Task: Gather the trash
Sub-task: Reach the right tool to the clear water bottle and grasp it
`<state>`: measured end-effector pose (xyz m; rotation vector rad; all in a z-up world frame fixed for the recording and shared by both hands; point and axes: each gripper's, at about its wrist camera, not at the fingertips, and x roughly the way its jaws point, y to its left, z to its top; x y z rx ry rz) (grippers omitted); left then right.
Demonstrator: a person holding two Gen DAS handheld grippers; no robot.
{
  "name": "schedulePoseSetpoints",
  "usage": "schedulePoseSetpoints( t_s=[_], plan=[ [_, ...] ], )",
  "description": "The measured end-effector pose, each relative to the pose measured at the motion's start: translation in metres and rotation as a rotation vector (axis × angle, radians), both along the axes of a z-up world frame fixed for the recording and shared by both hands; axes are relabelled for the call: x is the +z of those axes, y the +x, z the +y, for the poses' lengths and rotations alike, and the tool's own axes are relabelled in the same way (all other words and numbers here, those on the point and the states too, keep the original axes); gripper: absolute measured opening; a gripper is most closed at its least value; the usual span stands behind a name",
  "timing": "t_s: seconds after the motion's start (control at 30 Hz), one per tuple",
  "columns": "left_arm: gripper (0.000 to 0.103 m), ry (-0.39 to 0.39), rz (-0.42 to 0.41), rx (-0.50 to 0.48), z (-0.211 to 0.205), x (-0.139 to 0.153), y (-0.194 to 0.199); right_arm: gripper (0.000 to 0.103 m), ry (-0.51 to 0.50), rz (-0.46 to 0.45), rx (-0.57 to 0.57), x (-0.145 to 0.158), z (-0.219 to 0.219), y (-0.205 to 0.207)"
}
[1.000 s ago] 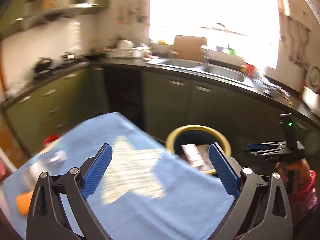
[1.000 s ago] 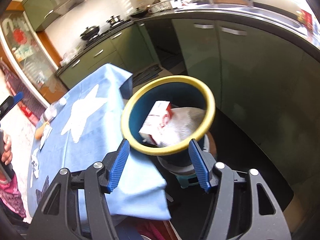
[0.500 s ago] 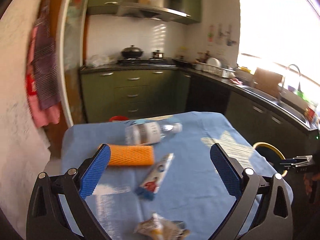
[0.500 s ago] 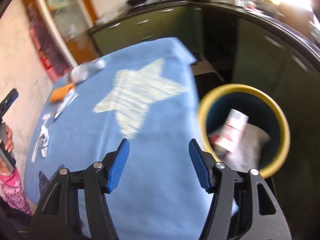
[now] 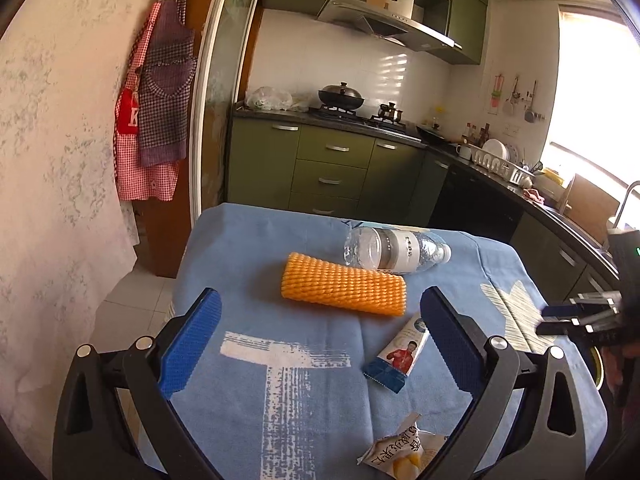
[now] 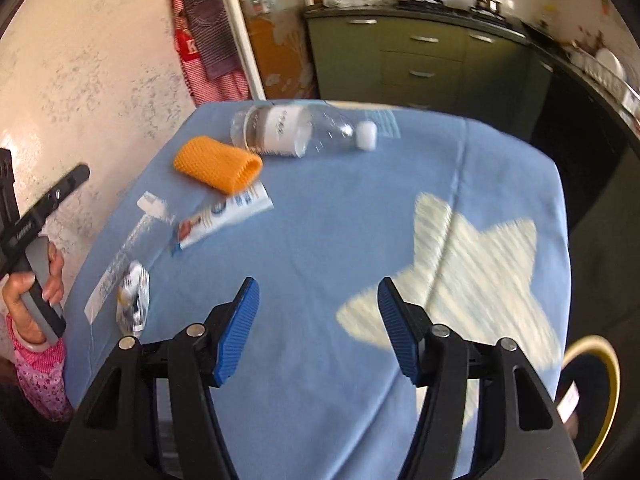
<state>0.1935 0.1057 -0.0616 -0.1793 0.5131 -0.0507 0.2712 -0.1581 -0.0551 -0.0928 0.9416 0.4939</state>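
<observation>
Left wrist: left gripper (image 5: 320, 344) angled down over blue tablecloth (image 5: 248, 400), jaws wide, empty; orange foam net (image 5: 344, 289), bottle (image 5: 394, 249), tube (image 5: 398, 354) ahead.
Right wrist: right gripper (image 6: 318, 328) jaws apart, empty; bin (image 6: 596, 384) at right, green kitchen cabinets (image 6: 424, 60) behind.

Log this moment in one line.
left hand-held gripper: open, empty | right hand-held gripper: open, empty | on table: bottle, orange sleeve, tube, wrapper | bin: beside table

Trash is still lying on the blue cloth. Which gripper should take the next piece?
Probably the left. The left gripper is open right above the orange foam sleeve and toothpaste tube. The right gripper, also open, faces bare cloth, with that trash farther off.
</observation>
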Motion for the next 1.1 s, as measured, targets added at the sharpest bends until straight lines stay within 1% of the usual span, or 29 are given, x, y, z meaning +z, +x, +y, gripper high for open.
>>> schedulePoseSetpoints(
  t_s=[0.1, 0.17, 0.2, 0.23, 0.3, 0.37, 0.4, 0.47, 0.5, 0.53, 0.6, 0.63, 0.67, 0.83, 1.0, 1.1],
  plan=[
    [0.098, -0.004, 0.015, -0.012, -0.001, -0.006, 0.002, 0.059, -0.033, -0.029, 0.08, 0.01, 0.016, 0.027],
    [0.098, 0.001, 0.018, -0.018, -0.005, -0.007, 0.001, 0.059, -0.076, -0.057, 0.163, 0.016, 0.031, 0.045],
    [0.098, 0.0, 0.019, -0.024, -0.004, -0.007, 0.002, 0.061, -0.098, -0.067, 0.195, 0.017, 0.036, 0.052],
    [0.098, -0.002, 0.022, -0.029, -0.005, -0.008, 0.003, 0.066, -0.127, -0.081, 0.234, 0.018, 0.044, 0.06],
    [0.098, 0.001, 0.027, -0.028, -0.005, -0.009, 0.004, 0.069, -0.199, -0.125, 0.338, 0.019, 0.063, 0.078],
    [0.098, 0.004, 0.034, -0.026, -0.006, -0.011, 0.006, 0.074, -0.266, -0.139, 0.42, 0.018, 0.077, 0.096],
    [0.098, 0.005, 0.04, -0.025, -0.006, -0.012, 0.007, 0.076, -0.299, -0.135, 0.465, 0.015, 0.083, 0.107],
    [0.098, 0.005, 0.053, -0.026, -0.007, -0.015, 0.01, 0.082, -0.387, -0.098, 0.571, 0.006, 0.098, 0.129],
    [0.098, 0.001, 0.058, -0.028, -0.005, -0.015, 0.012, 0.082, -0.428, -0.077, 0.607, 0.001, 0.104, 0.135],
    [0.098, -0.006, 0.064, -0.029, -0.004, -0.016, 0.014, 0.082, -0.489, -0.065, 0.642, -0.006, 0.111, 0.145],
    [0.098, -0.017, 0.066, -0.028, -0.003, -0.017, 0.014, 0.082, -0.553, -0.031, 0.695, -0.017, 0.12, 0.155],
    [0.098, -0.017, 0.065, -0.025, -0.002, -0.017, 0.014, 0.082, -0.591, -0.024, 0.714, -0.022, 0.125, 0.161],
    [0.098, -0.018, 0.064, -0.022, -0.002, -0.017, 0.014, 0.082, -0.609, -0.022, 0.73, -0.025, 0.129, 0.165],
    [0.098, -0.024, 0.071, -0.016, 0.0, -0.018, 0.015, 0.085, -0.671, -0.018, 0.778, -0.038, 0.147, 0.185],
    [0.098, -0.019, 0.075, -0.018, -0.001, -0.019, 0.016, 0.085, -0.727, -0.014, 0.84, -0.052, 0.166, 0.184],
    [0.098, -0.02, 0.08, -0.026, -0.003, -0.02, 0.015, 0.084, -0.743, 0.01, 0.861, -0.062, 0.171, 0.181]
  ],
)
